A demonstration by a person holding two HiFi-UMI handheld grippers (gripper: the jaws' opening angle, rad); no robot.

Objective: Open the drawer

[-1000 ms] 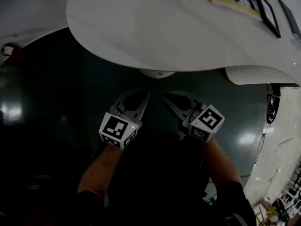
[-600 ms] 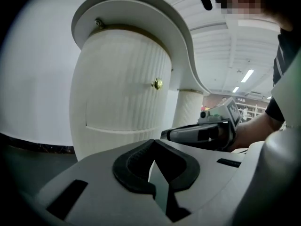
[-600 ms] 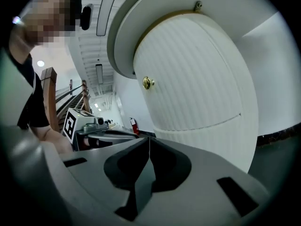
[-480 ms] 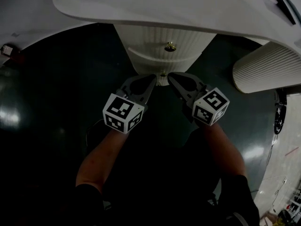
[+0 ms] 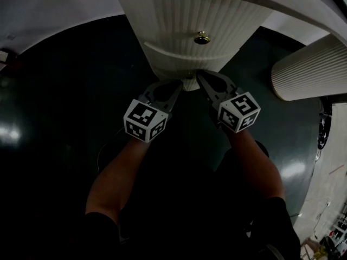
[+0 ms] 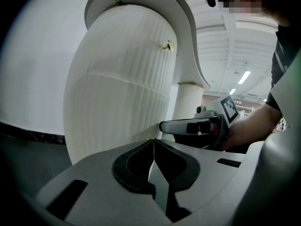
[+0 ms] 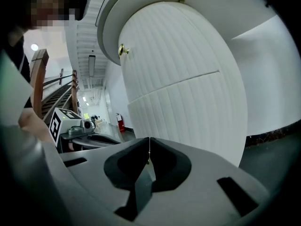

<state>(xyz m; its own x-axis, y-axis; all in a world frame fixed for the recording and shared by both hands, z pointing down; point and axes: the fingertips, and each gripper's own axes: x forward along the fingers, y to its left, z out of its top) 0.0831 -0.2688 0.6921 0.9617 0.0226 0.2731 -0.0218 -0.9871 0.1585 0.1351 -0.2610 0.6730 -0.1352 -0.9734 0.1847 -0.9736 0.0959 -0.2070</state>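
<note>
Where the drawer sits: in the ribbed white pedestal [image 5: 179,15] under the white surface [image 6: 187,36], straight ahead of both grippers.
Drawer fronts: a curved seam [image 5: 162,50] crosses the ribs and splits the pedestal into an upper front and a lower front [image 5: 173,64]. In the gripper views both look flush with the pedestal's curve.
Upper knob: a brass knob [image 5: 202,37] stands out from the upper front, above and just right of the gripper tips in the head view.
Lower knob: a second small brass knob [image 5: 188,78] sits low on the lower front, between the two gripper tips and partly covered by them. Whether either tip touches it cannot be told.
Left gripper: the left gripper [image 5: 176,85] points at the foot of the lower front, its jaws pressed together with nothing between them.
Right gripper: the right gripper [image 5: 201,78] lies just beside the left one and angles in toward it. Its jaws are also pressed together and empty.
Marker cubes: each gripper's cube faces up toward the head camera.
Arms: bare forearms [image 5: 116,177] reach forward from dark sleeves.
Floor: the floor [image 5: 49,107] is dark and glossy, with light glints.
Second pedestal: another ribbed white pedestal [image 5: 306,69] stands to the right, well apart from the grippers.
</note>
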